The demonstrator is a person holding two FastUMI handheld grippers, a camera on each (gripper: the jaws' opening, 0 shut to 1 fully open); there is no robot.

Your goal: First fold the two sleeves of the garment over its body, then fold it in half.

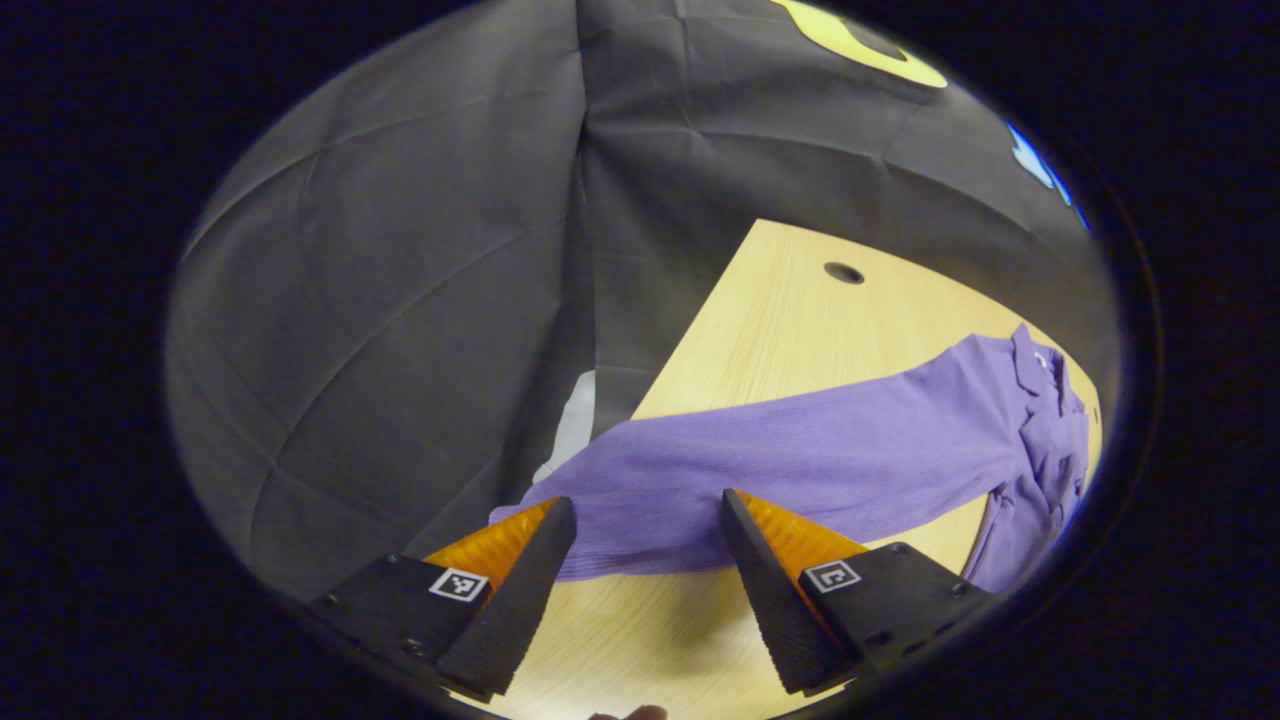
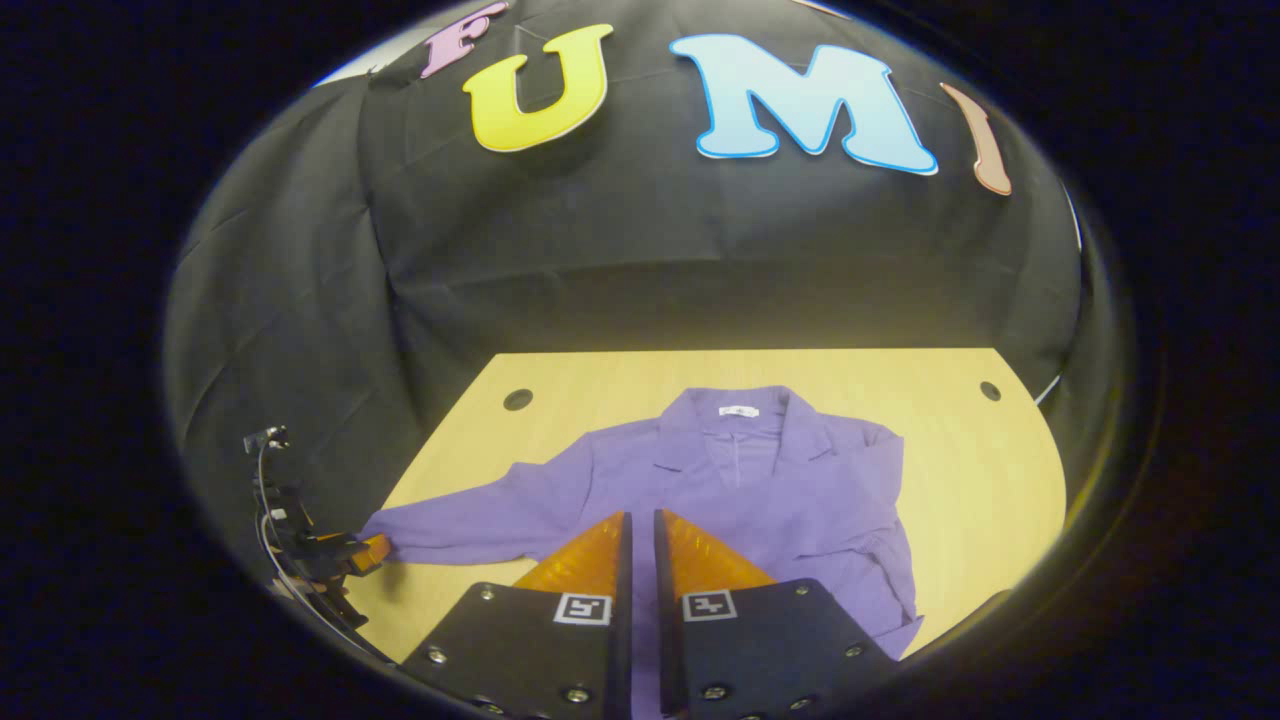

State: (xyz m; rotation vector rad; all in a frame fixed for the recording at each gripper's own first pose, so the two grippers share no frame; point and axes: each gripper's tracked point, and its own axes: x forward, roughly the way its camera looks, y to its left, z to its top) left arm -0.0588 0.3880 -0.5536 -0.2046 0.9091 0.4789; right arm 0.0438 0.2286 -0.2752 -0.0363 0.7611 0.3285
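Purple garment (image 2: 740, 480) spread face-up on the bench (image 2: 990, 470), collar toward the booth wall. One sleeve (image 1: 760, 460) stretched straight out sideways, cuff right at the bench edge; the other sleeve (image 2: 885, 545) already lying in over the body, by the look of it.

Left gripper (image 1: 648, 522) spread wide, fingers either side of the outstretched cuff, not yet pinching. Right gripper (image 2: 640, 525) pressed nearly together with a thin gap, poised above the body, apparently holding nothing (contact with the cloth hard to judge from here).

Risks from this point:
- Closing too shallow: only the cuff's edge caught, slipping out mid-fold.
- Closing too deep: lower finger snagging on the bench edge.
- Pulling with the body unpinned: whole garment dragged sideways, folded sleeve disturbed.
- Sleeve landing twisted or bunched, spoiling the later fold in half.
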